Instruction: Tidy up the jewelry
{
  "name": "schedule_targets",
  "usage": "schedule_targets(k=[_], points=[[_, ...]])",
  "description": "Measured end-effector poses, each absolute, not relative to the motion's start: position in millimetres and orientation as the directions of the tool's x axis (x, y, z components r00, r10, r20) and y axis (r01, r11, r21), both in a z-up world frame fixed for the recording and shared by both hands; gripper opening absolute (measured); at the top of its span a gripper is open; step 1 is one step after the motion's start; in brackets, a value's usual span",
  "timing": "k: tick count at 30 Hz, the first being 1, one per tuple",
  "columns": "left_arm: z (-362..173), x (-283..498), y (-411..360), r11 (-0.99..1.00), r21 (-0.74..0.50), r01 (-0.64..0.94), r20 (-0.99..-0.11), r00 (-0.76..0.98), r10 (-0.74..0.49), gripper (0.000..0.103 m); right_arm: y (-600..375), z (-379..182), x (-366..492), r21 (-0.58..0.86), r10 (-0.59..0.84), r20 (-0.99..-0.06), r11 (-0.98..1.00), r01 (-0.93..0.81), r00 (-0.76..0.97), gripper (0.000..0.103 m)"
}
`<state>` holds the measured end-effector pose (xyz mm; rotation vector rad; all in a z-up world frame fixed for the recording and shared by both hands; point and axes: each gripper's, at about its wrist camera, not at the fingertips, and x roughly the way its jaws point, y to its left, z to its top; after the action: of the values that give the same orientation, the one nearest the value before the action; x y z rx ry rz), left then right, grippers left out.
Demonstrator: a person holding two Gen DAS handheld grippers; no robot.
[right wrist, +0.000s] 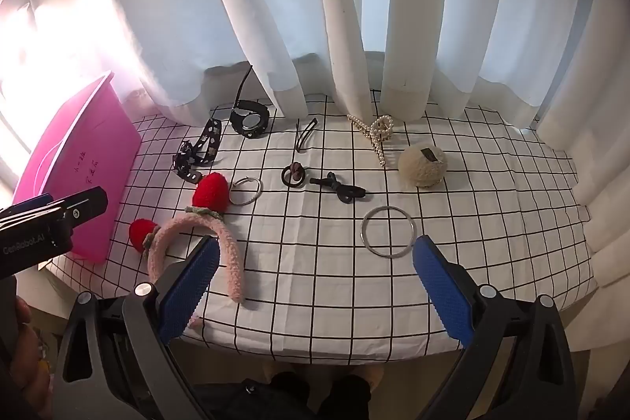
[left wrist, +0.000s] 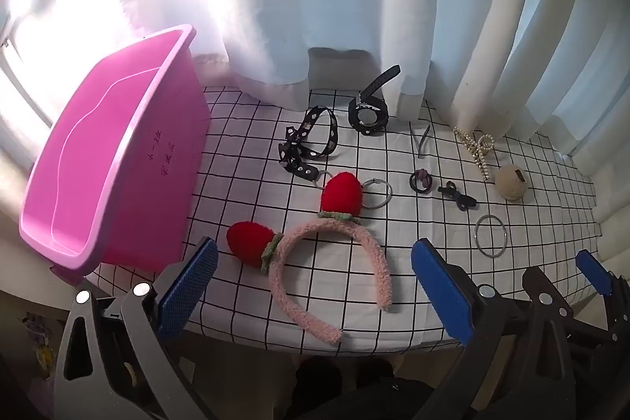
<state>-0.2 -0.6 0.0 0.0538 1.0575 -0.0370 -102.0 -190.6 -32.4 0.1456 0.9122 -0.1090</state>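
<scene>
Two blue-padded grippers, left gripper (left wrist: 315, 286) and right gripper (right wrist: 317, 282), hang with jaws spread wide and empty above the black-gridded white tablecloth (right wrist: 315, 286); nearest lies the fuzzy pink headband with red strawberries (left wrist: 334, 254), then the plain silver bangle (right wrist: 388, 232); farther back sit the black wristwatch (right wrist: 250, 119) and pearl claw clip (right wrist: 376, 132); only the left view reveals the inside of the pink plastic bin (left wrist: 106, 160), which the right view shows merely side-on.
</scene>
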Motion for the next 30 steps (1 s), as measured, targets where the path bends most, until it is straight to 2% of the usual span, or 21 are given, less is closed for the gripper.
schedule_targets(k=[30], points=[[-0.7, -4.4, 5.2, 0.998, 0.030, 0.053, -0.872, 0.489, 0.000, 0.097, -190.0, -27.9, -105.5, 0.089, -0.025, -0.788, 0.984, 0.155, 0.615, 0.094]])
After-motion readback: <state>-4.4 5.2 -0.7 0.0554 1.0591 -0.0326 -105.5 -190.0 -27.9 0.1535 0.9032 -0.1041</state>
